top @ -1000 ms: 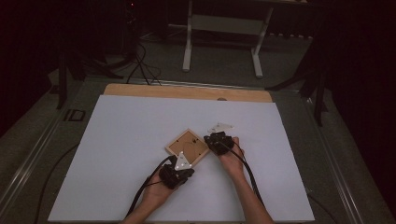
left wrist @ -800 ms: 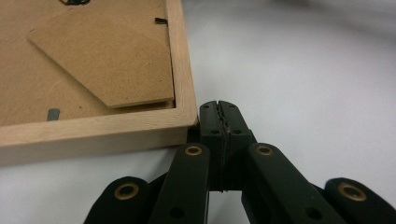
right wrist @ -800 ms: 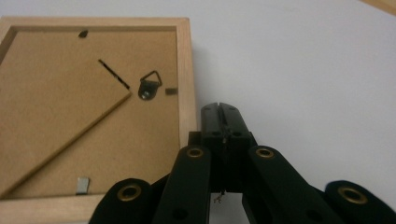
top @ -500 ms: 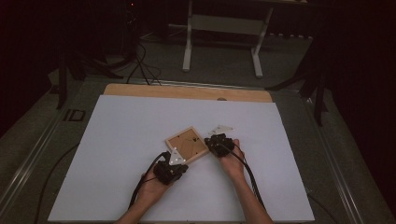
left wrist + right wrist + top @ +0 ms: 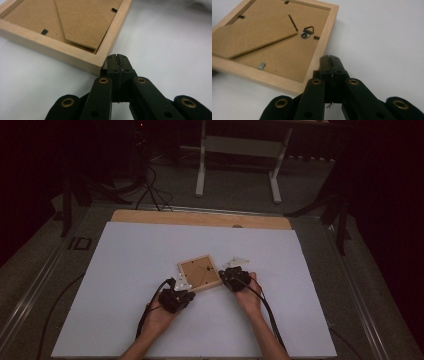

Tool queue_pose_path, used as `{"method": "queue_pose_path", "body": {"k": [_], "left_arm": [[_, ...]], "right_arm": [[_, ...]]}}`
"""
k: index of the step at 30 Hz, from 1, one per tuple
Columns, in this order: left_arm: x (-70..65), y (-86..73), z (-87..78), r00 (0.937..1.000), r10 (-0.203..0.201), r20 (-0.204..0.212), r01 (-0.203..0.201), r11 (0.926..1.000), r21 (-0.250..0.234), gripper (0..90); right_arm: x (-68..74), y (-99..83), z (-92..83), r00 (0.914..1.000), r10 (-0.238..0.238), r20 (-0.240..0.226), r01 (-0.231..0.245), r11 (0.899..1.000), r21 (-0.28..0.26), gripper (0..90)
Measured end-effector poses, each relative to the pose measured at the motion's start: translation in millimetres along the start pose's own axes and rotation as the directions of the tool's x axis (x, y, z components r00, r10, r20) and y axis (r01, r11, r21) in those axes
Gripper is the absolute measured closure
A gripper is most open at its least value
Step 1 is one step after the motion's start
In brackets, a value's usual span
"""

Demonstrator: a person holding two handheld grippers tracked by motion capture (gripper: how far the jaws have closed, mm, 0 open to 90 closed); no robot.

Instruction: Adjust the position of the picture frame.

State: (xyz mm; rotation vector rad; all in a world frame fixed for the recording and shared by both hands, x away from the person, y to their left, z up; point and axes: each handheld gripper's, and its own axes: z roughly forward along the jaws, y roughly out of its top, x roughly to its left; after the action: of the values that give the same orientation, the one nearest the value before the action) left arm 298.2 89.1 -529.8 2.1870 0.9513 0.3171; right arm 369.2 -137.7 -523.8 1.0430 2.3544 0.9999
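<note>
White table (image 5: pixel 125 270) | picture frame (image 5: pixel 199 272) face-down between closed, empty left gripper (image 5: pixel 181 285) and right gripper (image 5: pixel 226 272)

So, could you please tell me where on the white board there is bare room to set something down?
The white board is bare left of the picture frame, along its far strip toward the wooden edge, and on its right side. It is crowded mid-board, where the left gripper and right gripper, jaws shut, flank the frame.

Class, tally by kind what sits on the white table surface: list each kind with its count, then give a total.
Wooden picture frame, lying back side up: 1
Left gripper and right gripper, black, jaws shut: 2
Total: 3
</note>
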Motion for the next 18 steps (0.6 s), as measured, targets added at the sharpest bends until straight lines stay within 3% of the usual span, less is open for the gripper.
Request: {"method": "queue_pose_path", "body": {"k": [14, 18], "left_arm": [[12.8, -1.9, -4.7, 0.9987, -0.048, -0.020, 0.048, 0.9988, -0.007, 89.6], [18.5, -4.1, -8.8, 0.9959, -0.086, -0.028, 0.086, 0.9963, -0.004, 89.6]], "right_arm": [[15.5, -6.8, -5.2, 0.9984, -0.031, -0.049, 0.030, 1.000, -0.003, 89.7], [20.4, -8.8, -7.4, 0.9972, -0.046, -0.060, 0.046, 0.999, -0.002, 89.7]]}}
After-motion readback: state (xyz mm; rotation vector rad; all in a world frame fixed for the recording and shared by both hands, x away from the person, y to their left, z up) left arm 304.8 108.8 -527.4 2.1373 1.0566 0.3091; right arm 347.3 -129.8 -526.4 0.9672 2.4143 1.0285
